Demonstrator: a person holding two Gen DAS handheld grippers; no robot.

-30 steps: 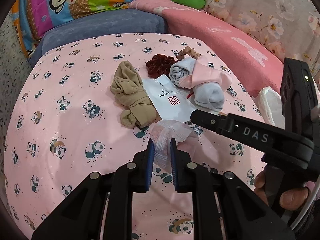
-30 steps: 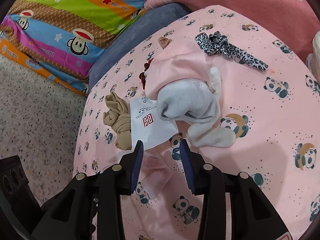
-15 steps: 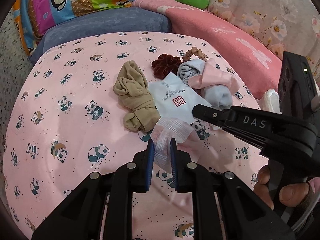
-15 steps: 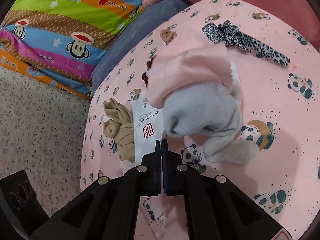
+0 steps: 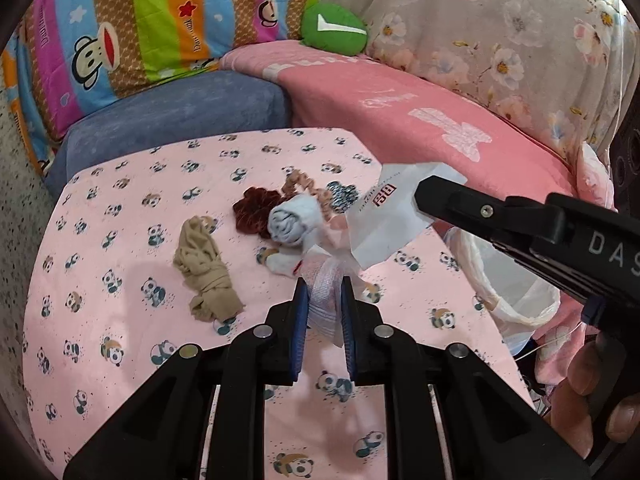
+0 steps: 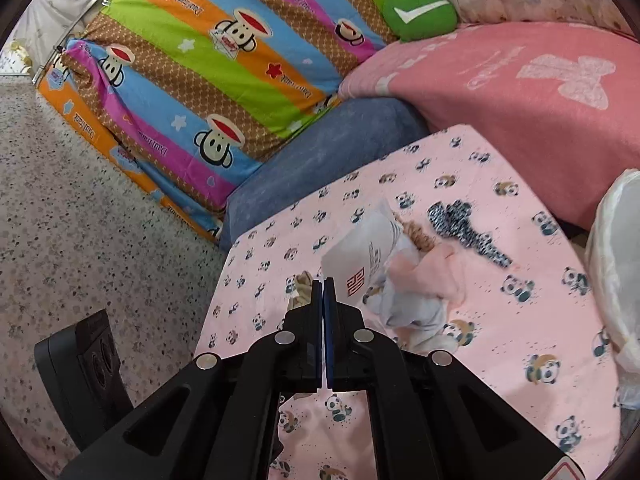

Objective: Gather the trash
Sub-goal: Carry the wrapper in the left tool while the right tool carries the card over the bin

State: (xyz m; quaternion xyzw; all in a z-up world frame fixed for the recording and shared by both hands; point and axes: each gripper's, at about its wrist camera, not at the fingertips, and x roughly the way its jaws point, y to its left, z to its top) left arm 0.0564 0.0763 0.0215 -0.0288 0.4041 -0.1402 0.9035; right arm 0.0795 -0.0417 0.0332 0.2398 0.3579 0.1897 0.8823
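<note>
"DAS" reads in white on the right gripper [image 5: 420, 196], whose fingers are clamped on a white packet [image 5: 384, 224] with a red emblem, now lifted off the panda sheet [image 5: 120, 240] it lay on. The left gripper [image 5: 323, 296] pinches a clear crumpled wrapper [image 5: 325, 300], also raised.

Below me lies a bed [image 5: 120, 240] under a pink sheet printed with pandas. Past its far edge sits a blue-grey cushion [image 5: 180, 116], and behind that a bright striped quilt [image 6: 224, 64] with cartoon monkey faces. A pink blanket [image 5: 420, 120] is beside the cushion, a round green pillow [image 6: 418, 14] above it. A floral drape [image 5: 500, 32] hangs at the right. The floor [image 6: 80, 200] is speckled grey terrazzo. Light is soft and even.
</note>
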